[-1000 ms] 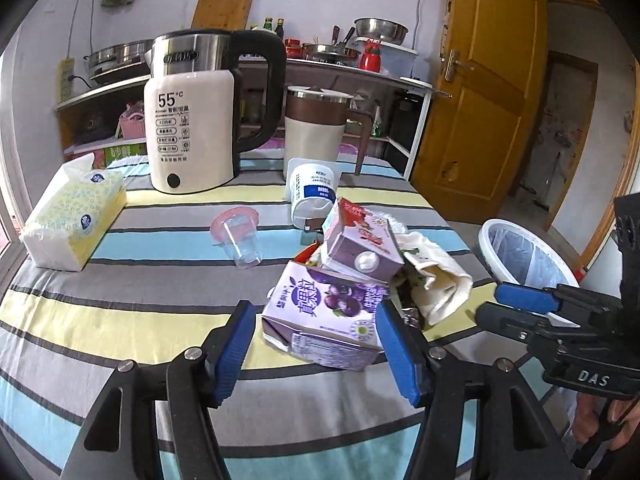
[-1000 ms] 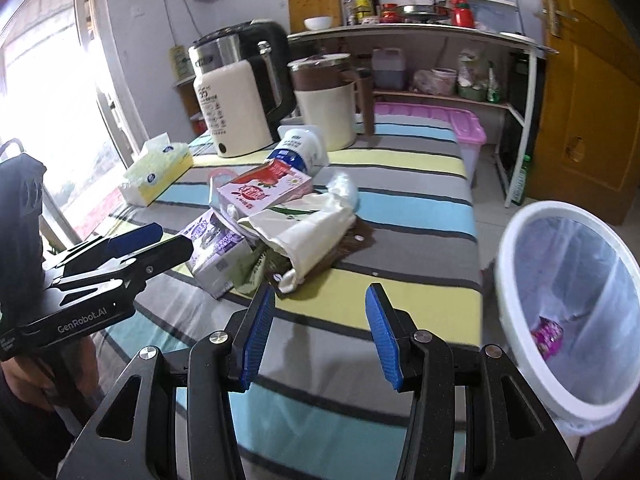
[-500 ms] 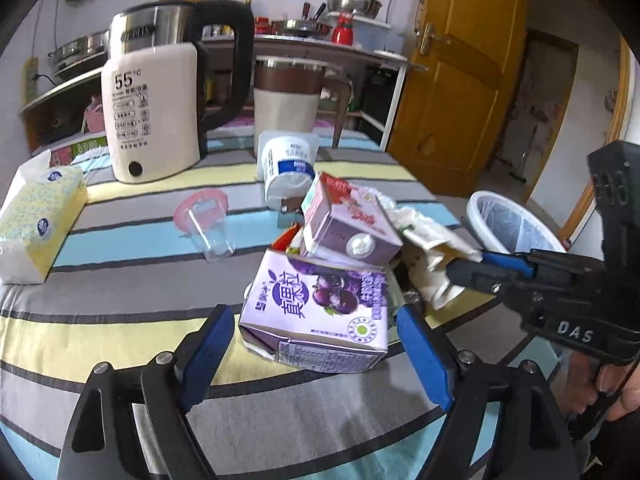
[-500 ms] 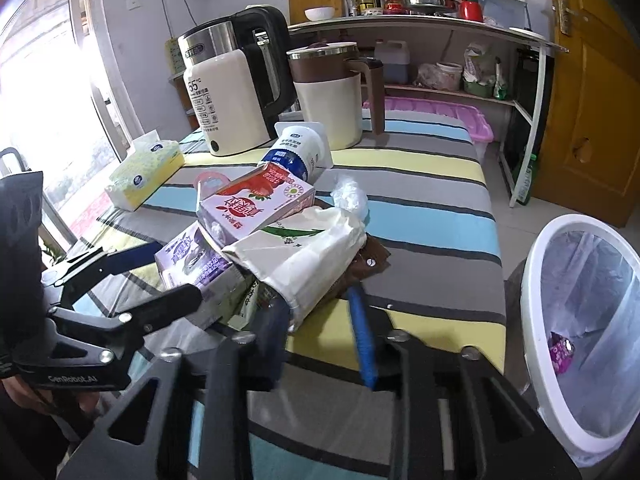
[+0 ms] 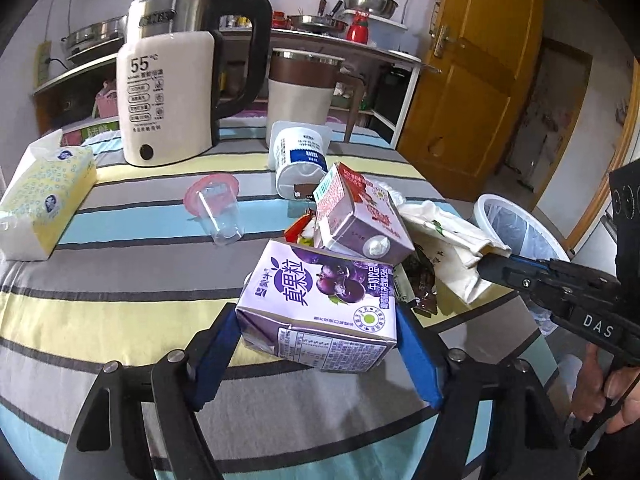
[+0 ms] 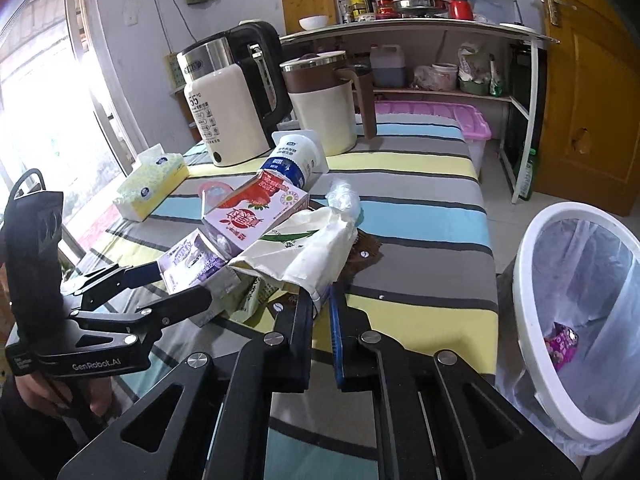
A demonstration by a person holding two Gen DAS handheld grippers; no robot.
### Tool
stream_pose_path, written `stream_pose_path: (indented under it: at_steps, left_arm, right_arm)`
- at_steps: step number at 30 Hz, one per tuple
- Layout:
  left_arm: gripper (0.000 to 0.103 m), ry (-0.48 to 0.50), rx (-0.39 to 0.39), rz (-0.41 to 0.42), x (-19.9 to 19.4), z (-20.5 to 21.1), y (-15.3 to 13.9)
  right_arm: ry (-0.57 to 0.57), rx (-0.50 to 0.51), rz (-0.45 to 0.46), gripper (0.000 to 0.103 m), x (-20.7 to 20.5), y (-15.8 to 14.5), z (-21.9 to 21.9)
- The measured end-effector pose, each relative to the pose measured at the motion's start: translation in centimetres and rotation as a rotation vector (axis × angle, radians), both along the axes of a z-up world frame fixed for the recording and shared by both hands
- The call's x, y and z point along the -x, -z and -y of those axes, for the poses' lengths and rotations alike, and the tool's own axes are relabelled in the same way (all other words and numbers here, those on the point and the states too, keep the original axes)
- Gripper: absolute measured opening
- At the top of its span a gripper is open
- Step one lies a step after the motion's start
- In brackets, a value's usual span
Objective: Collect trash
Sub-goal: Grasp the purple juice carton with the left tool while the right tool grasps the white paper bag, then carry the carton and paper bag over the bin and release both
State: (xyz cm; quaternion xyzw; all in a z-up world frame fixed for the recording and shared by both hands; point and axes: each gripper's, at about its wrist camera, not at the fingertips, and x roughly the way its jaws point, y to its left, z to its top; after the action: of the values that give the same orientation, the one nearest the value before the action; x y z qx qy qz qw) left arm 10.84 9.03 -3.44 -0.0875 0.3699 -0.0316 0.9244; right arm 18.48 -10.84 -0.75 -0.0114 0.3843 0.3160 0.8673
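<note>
The left gripper [image 5: 316, 354] stands with its blue pads on either side of a purple rectangular milk-drink carton [image 5: 320, 300]; both pads press against the carton's side walls, so the jaws are clamped on it. The carton lies on its side on the striped tablecloth [image 5: 120, 312], at the near edge of a trash pile, with its printed nutrition panel facing the left wrist camera.

The right gripper [image 6: 322, 300] has its fingers drawn almost together on the lower corner of a crumpled cream paper bag with green print [image 6: 308, 248]. The bag's edge sits in the narrow gap between the blue pads. The bag lies on the right side of the pile, partly over a dark brown wrapper [image 6: 366, 250].

A pink and red strawberry milk carton [image 5: 360, 220] rests tilted on top of the pile, touching the purple carton behind it. A white yogurt cup with a blue label [image 5: 300, 160] lies on its side just beyond. A clear plastic cup with a pink rim [image 5: 218, 212] lies apart to the left.

A white-rimmed bin lined with a translucent bag [image 6: 580, 320] stands on the floor beside the table, right of the right gripper, with a small pink wrapper [image 6: 560, 340] inside.
</note>
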Motion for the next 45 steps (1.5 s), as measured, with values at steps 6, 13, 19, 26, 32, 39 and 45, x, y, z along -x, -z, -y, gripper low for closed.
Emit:
stream_pose_path:
  at_steps: [6, 13, 19, 26, 32, 39, 45]
  left_arm:
    - [0.076, -0.030, -0.002, 0.029, 1.3, 0.0, -0.8]
    - [0.076, -0.024, -0.004, 0.063, 2.9, 1.0, -2.2]
    - [0.076, 0.014, 0.010, 0.085, 3.2, 2.8, -3.3]
    - [0.076, 0.056, 0.020, 0.103, 2.9, 5.3, -4.2]
    - [0.076, 0.104, 0.022, 0.118, 2.1, 7.9, -4.9]
    - [0.076, 0.166, 0.020, 0.133, 0.6, 11.0, -5.5]
    - [0.076, 0.221, 0.022, 0.140, -0.9, 13.7, -5.8]
  right_arm:
    - [0.014, -0.027, 0.004, 0.008, 1.0, -0.6, 1.3]
    - [0.043, -0.047, 0.020, 0.008, 2.3, -1.6, 3.2]
    - [0.075, -0.051, 0.040, 0.008, 3.2, -2.3, 5.0]
    - [0.130, -0.053, 0.058, 0.008, 3.9, -2.9, 7.7]
    - [0.193, -0.050, 0.072, 0.008, 3.9, -3.4, 10.4]
    - [0.276, -0.045, 0.084, 0.008, 3.6, -3.7, 13.8]
    - [0.347, -0.039, 0.083, 0.008, 3.1, -3.6, 16.7]
